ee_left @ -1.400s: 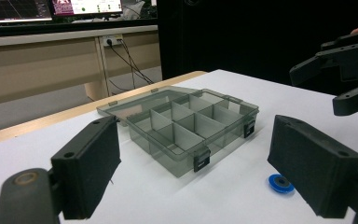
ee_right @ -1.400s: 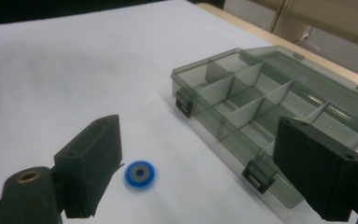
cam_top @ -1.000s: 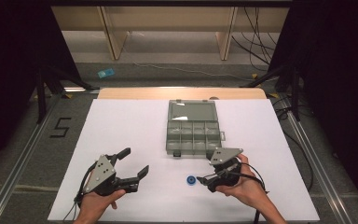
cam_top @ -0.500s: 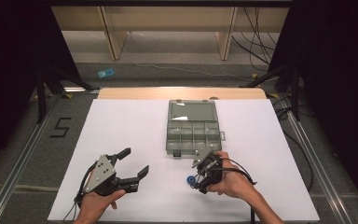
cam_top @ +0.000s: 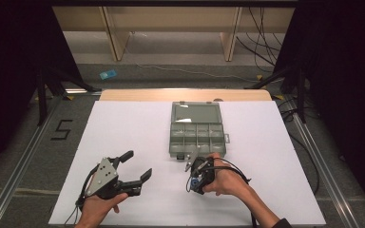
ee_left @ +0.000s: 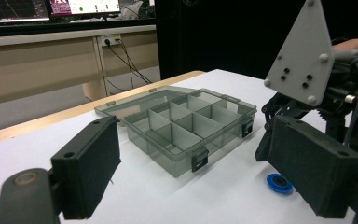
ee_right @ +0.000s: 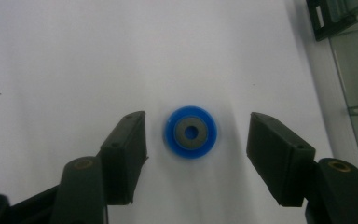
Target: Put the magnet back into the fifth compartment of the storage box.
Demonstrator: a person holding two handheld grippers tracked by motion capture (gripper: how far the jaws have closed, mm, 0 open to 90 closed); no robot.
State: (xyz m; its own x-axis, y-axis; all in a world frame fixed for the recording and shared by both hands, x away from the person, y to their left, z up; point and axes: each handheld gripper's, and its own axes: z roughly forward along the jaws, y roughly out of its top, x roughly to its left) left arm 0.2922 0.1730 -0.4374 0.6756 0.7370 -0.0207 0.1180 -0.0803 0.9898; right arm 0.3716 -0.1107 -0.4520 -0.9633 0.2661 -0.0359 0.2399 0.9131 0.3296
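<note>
A blue disc point(ee_right: 190, 132) with a grey centre ring lies flat on the white table point(cam_top: 123, 123), between the spread jaws of the right tongs point(ee_right: 196, 154), untouched. The grey compartment box point(cam_top: 197, 130) sits just beyond, lid open. The left tongs point(cam_top: 132, 167) rest released, well apart to the left.

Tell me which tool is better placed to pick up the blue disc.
Right. The right tool is open with the blue disc centred between its jaws, not yet touching. The left tool sits off to the side, also open.
</note>
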